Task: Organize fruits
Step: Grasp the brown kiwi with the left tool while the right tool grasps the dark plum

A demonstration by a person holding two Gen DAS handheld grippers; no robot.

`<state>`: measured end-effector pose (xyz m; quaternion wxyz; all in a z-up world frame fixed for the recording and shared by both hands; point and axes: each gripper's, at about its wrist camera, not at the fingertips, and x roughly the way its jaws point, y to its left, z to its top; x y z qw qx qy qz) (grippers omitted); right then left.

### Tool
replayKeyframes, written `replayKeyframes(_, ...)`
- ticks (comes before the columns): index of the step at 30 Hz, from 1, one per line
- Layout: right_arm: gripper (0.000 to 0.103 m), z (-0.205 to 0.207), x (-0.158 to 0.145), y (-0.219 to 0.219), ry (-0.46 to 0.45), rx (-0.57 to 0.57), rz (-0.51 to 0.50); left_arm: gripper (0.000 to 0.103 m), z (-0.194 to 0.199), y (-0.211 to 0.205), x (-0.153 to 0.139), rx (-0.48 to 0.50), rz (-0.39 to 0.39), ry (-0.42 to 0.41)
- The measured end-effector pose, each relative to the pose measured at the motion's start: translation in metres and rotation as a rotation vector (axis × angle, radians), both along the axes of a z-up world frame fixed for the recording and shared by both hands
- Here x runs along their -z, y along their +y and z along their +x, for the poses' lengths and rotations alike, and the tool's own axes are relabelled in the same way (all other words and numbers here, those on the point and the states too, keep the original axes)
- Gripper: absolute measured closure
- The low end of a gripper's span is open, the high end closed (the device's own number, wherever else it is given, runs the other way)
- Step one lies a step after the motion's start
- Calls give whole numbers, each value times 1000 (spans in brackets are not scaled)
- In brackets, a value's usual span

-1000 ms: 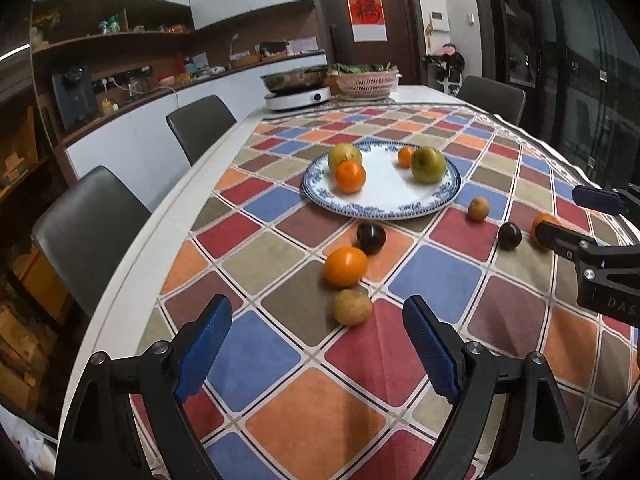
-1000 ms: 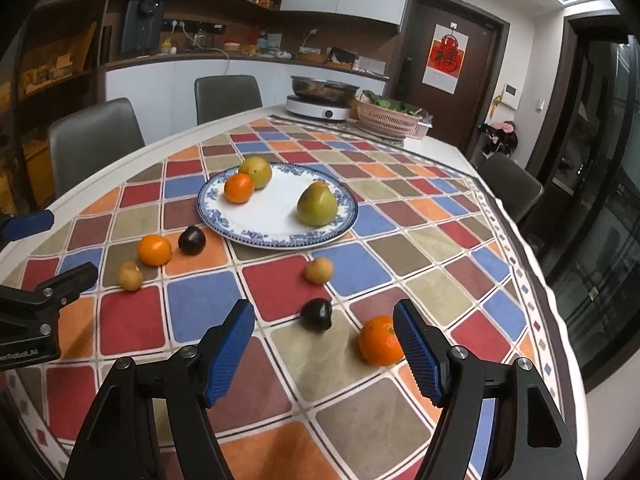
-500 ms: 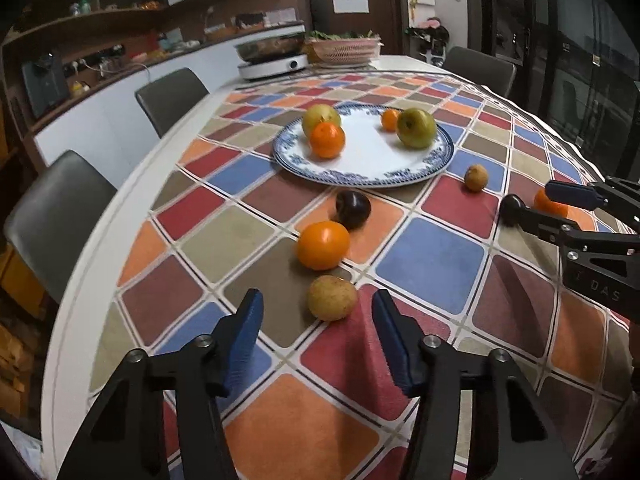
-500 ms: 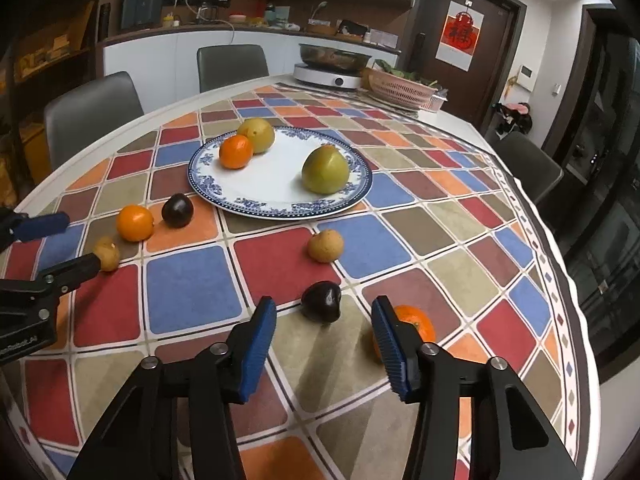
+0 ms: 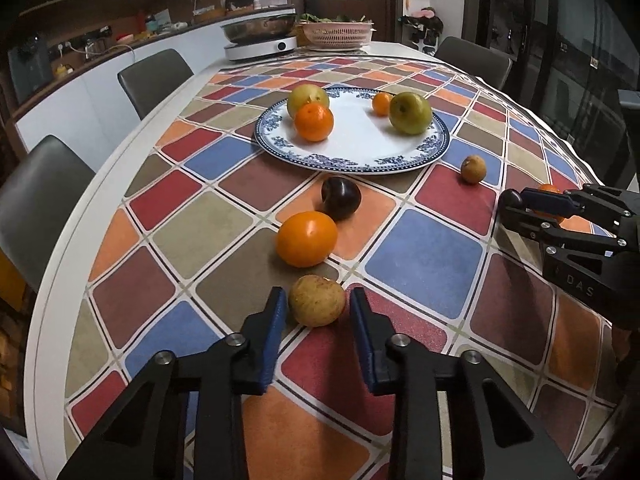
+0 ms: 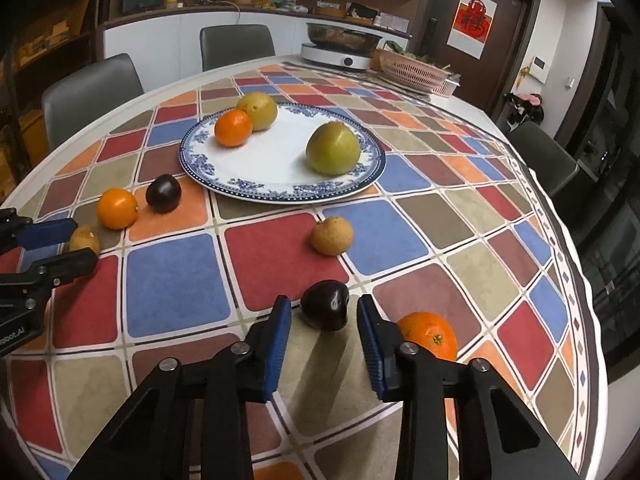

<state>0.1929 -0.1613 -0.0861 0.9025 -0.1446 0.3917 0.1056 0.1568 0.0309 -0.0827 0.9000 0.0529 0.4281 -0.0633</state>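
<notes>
A blue-rimmed white plate (image 5: pixel 360 152) (image 6: pixel 272 168) holds a green pear, an orange and other fruit. My left gripper (image 5: pixel 317 302) is open, its pads either side of a small brown fruit (image 5: pixel 317 300) on the tablecloth, with narrow gaps. An orange (image 5: pixel 307 238) and a dark plum (image 5: pixel 341 197) lie just beyond. My right gripper (image 6: pixel 323 312) is open around another dark plum (image 6: pixel 325 305), not touching. An orange (image 6: pixel 428 336) lies just right of it and a small brown fruit (image 6: pixel 332 236) beyond.
The round table has a colourful chequered cloth. A cooker with a pan (image 5: pixel 260 40) and a pink basket (image 5: pixel 338 34) stand at its far edge. Grey chairs (image 5: pixel 156 76) surround it. The table edge is close on the right of the right wrist view.
Both grippers have moved forward and down to the fruit and narrowed their jaws: the left now brackets the small brown fruit, the right brackets the dark plum.
</notes>
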Motion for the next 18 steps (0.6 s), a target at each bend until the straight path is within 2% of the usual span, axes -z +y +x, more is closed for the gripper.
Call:
replayKeyframes(5,77,3,4,0,17,-1,-10,73,0,0,0,2,1,-1)
replayKeyframes(9,77,2,3,0,19,-4,-4,73,-2,-2,-3,7,4,-13)
replayKeyframes(18,78,-9,-16,-3,-6,-26,100,73,-8,-6,-20,24,-7,-58)
